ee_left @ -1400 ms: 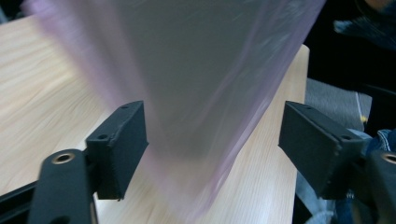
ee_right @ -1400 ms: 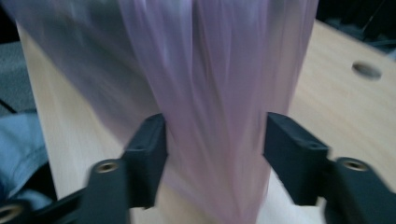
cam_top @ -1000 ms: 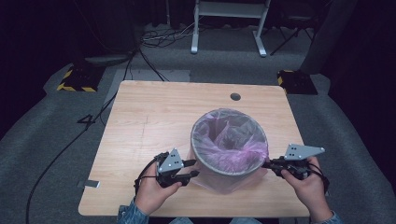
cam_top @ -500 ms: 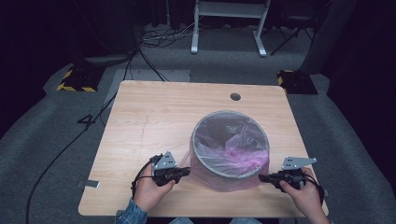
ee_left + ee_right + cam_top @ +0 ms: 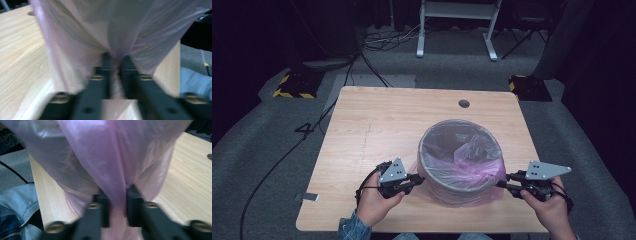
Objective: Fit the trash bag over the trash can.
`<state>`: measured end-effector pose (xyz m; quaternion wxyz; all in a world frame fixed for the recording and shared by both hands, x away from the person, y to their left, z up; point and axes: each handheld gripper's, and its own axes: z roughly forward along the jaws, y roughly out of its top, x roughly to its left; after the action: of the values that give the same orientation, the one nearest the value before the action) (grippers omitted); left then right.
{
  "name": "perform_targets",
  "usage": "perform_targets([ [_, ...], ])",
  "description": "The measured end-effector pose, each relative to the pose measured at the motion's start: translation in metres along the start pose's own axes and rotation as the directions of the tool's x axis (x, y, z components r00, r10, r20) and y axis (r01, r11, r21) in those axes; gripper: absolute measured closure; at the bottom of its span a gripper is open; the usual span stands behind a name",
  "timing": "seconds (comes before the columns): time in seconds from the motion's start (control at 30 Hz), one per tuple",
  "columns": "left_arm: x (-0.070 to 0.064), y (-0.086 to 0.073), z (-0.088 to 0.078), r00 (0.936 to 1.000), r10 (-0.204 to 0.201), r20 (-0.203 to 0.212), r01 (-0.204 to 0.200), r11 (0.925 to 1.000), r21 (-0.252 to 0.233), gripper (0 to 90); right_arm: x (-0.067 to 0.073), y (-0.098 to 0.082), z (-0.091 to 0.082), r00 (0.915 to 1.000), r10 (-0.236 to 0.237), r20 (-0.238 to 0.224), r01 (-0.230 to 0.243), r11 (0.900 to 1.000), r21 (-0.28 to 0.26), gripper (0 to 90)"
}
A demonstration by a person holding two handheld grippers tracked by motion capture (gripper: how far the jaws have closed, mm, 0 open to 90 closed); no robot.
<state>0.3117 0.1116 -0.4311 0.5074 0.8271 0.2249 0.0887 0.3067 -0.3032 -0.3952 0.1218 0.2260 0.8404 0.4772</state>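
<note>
bin (image 5: 460, 165) blocks table (image 5: 377, 125) middle, far half open

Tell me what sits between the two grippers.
The bin, lined with a pink bag, stands between the left gripper and right gripper in the high view.

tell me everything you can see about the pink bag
The pink bag is thin, translucent, crinkled plastic lining a round grey bin near the table's front edge. Its top is folded over the rim and hangs down outside. The left gripper and right gripper each pinch that skirt on opposite sides, pulling it taut.
</note>
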Motion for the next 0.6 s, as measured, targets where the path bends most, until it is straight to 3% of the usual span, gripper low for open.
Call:
perform_targets([
  [0.07,0.004,-0.002,0.001,0.9997,-0.016,-0.018,0.017,0.9993,0.033,90.0,-0.004,0.000,-0.003,0.9996,0.012,0.024,-0.012,1.000,0.007,87.9],
  [0.13,0.008,-0.005,0.002,0.9992,-0.035,-0.019,0.035,0.9987,0.035,90.0,-0.009,-0.005,-0.002,0.9985,0.050,0.021,-0.050,0.998,0.023,88.8],
  [0.23,0.016,-0.012,0.005,0.9969,-0.051,-0.059,0.054,0.9967,0.060,90.0,-0.014,-0.014,0.004,0.9966,0.078,0.026,-0.079,0.996,0.052,89.7],
  [0.33,0.022,-0.019,0.007,0.9949,-0.088,-0.048,0.091,0.9947,0.049,90.0,-0.020,-0.023,0.014,0.9917,0.129,0.002,-0.129,0.990,0.066,90.0],
  [0.6,0.024,-0.021,0.020,0.9951,-0.083,-0.053,0.087,0.9942,0.064,90.0,-0.031,-0.036,0.049,0.9836,0.177,-0.032,-0.172,0.977,0.126,90.0],
])
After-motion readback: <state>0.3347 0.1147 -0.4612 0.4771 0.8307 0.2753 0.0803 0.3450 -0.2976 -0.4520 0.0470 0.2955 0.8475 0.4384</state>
